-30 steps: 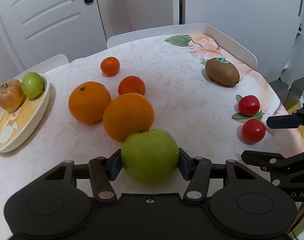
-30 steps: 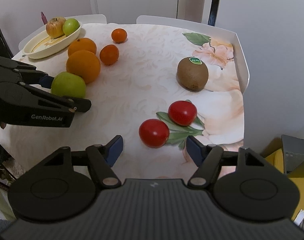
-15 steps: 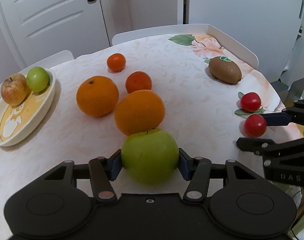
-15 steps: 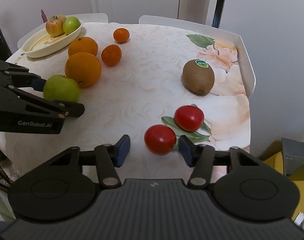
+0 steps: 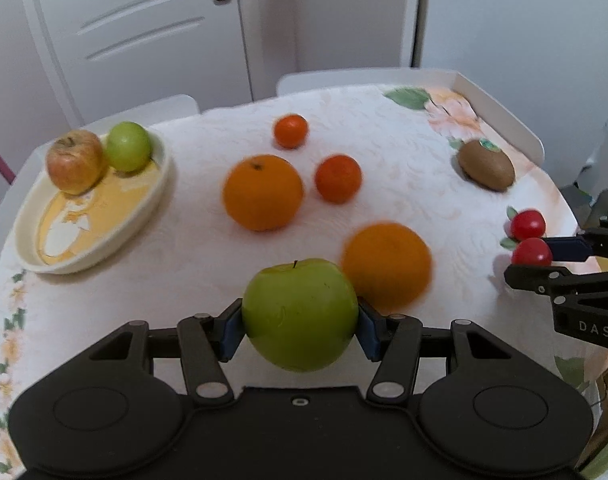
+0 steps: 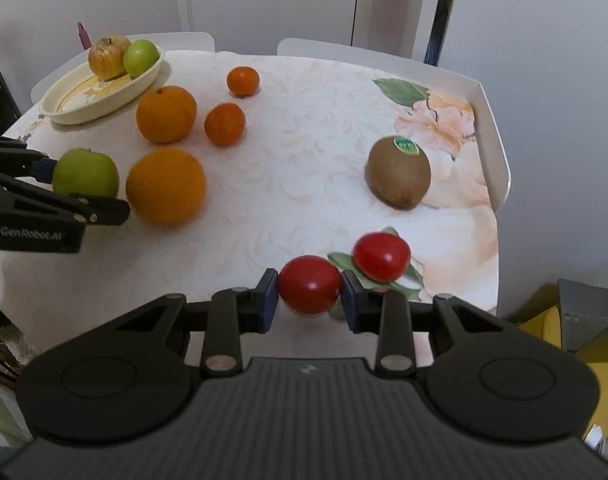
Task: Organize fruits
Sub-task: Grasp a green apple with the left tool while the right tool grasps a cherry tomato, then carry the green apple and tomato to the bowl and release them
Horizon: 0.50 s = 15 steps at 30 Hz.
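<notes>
My left gripper is shut on a large green apple and holds it above the table's near edge; the apple also shows in the right wrist view. My right gripper is shut on a red tomato at the table's right edge. A second tomato lies just beyond it. A cream oval dish at far left holds a red-yellow apple and a small green apple.
Two big oranges and two tangerines lie mid-table. A kiwi sits at the right. White chair backs stand behind the table, with a door beyond.
My left gripper has lifted the green apple and swung left towards the dish. My right gripper moved forward and closed on the near tomato.
</notes>
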Each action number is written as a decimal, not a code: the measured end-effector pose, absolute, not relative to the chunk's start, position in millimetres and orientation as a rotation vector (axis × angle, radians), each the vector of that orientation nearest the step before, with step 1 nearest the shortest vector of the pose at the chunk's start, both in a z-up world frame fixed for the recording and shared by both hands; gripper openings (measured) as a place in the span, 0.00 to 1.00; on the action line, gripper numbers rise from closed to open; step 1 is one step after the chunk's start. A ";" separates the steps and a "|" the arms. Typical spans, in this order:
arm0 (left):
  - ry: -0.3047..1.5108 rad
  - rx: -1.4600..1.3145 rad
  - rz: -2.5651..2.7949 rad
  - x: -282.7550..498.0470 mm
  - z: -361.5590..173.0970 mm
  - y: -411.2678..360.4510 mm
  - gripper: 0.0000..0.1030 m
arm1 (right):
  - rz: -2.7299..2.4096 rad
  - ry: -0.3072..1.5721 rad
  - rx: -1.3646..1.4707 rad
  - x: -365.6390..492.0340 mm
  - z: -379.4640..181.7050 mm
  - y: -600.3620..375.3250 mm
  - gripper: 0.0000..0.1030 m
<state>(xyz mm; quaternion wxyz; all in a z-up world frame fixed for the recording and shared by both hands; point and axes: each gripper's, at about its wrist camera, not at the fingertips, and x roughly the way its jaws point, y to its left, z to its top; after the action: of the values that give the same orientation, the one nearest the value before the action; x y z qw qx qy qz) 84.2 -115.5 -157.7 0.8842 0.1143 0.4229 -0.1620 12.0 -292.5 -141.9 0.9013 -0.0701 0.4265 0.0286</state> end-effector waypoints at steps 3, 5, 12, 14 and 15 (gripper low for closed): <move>0.862 0.223 -0.317 87.4 -145.4 -105.3 0.58 | 0.068 0.874 -0.150 15.4 -133.4 -286.9 0.46; 0.858 0.213 -0.305 90.0 -139.9 -98.4 0.58 | 0.076 0.873 -0.161 20.3 -128.3 -282.5 0.46; 0.871 0.168 -0.281 94.8 -142.2 -89.2 0.58 | 0.073 0.887 -0.117 34.2 -131.0 -271.1 0.46; 0.862 0.167 -0.271 94.5 -139.1 -87.0 0.58 | 0.089 0.886 -0.120 37.1 -128.5 -266.9 0.46; 0.859 0.161 -0.265 95.8 -137.3 -85.0 0.58 | 0.101 0.888 -0.126 40.1 -126.5 -264.4 0.46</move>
<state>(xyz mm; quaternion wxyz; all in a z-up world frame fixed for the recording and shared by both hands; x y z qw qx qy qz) 95.8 -85.0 -137.3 0.8976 0.0778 0.4146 -0.1281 40.1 -264.4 -126.5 0.8999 -0.0608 0.4292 0.0488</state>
